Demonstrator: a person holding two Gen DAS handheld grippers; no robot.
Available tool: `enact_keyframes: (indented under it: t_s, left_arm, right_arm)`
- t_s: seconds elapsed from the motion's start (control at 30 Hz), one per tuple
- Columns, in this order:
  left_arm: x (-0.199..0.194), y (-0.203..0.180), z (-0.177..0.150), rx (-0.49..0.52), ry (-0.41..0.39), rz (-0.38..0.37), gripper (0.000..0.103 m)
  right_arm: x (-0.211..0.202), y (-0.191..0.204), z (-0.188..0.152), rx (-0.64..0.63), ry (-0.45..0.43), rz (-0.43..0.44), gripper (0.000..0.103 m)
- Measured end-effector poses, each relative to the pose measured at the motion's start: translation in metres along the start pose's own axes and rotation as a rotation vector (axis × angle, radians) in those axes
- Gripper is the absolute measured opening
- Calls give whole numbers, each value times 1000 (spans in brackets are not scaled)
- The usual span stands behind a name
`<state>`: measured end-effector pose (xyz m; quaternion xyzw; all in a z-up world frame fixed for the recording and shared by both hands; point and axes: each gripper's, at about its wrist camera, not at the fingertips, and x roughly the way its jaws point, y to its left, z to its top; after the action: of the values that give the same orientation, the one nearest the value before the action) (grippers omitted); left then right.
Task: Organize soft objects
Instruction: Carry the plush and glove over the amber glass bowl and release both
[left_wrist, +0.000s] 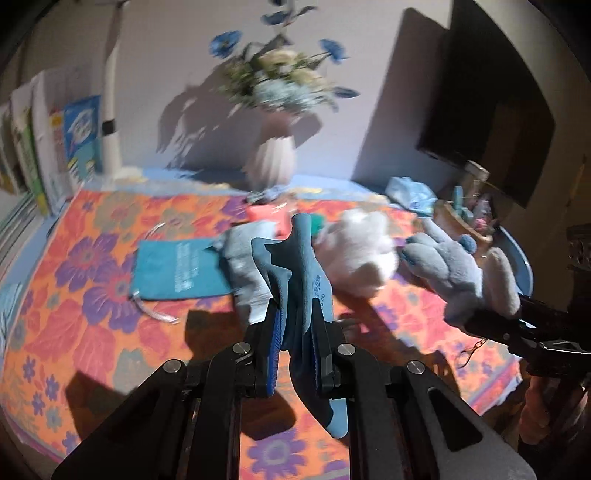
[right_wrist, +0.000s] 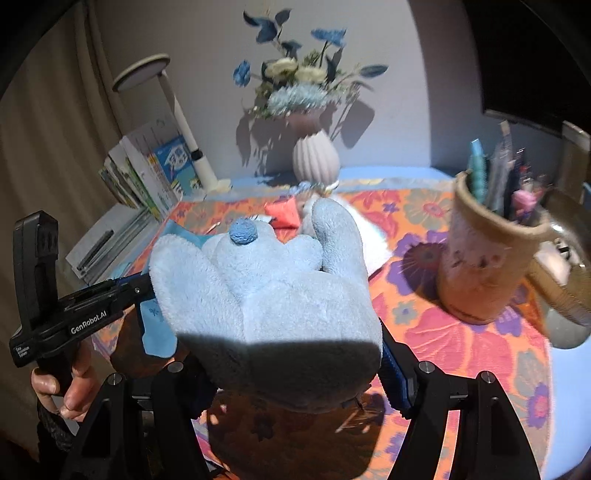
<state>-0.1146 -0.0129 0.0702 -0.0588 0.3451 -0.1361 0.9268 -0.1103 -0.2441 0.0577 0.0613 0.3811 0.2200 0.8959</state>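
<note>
My left gripper (left_wrist: 295, 325) is shut on a blue work glove (left_wrist: 299, 266) and holds it above the flowered tablecloth (left_wrist: 92, 295); the glove's cuff hangs down between the fingers. My right gripper (right_wrist: 288, 369) is shut on a light blue plush toy (right_wrist: 266, 288) that fills the right wrist view; the toy also shows at the right of the left wrist view (left_wrist: 454, 266). A white plush toy (left_wrist: 362, 251) lies on the table behind the glove. A teal pouch (left_wrist: 177, 269) and a grey cloth (left_wrist: 240, 266) lie to its left. A red soft item (right_wrist: 282, 212) lies near the vase.
A ribbed white vase (right_wrist: 316, 158) with flowers stands at the back centre. A beige cup of pens (right_wrist: 487, 258) stands at the right. Books (right_wrist: 147, 177) and a lamp post (right_wrist: 184, 129) stand at the back left. A dark screen (left_wrist: 491, 92) hangs at the right.
</note>
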Motion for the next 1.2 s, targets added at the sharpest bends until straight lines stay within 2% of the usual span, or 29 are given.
enact_keyframes:
  t_s: [0.3, 0.63, 0.97, 1.2]
  left_arm:
    - [7, -81, 8, 132, 10, -138, 10]
    - [23, -201, 14, 305, 41, -334, 11]
    - [54, -297, 28, 391, 77, -425, 11]
    - [70, -336, 61, 375, 53, -439, 11]
  right_arm:
    - [-44, -56, -13, 121, -9, -117, 71]
    - [-122, -144, -29, 323, -84, -267, 71]
    - [-168, -215, -52, 471, -140, -343, 71]
    - [-189, -243, -36, 496, -203, -385, 71]
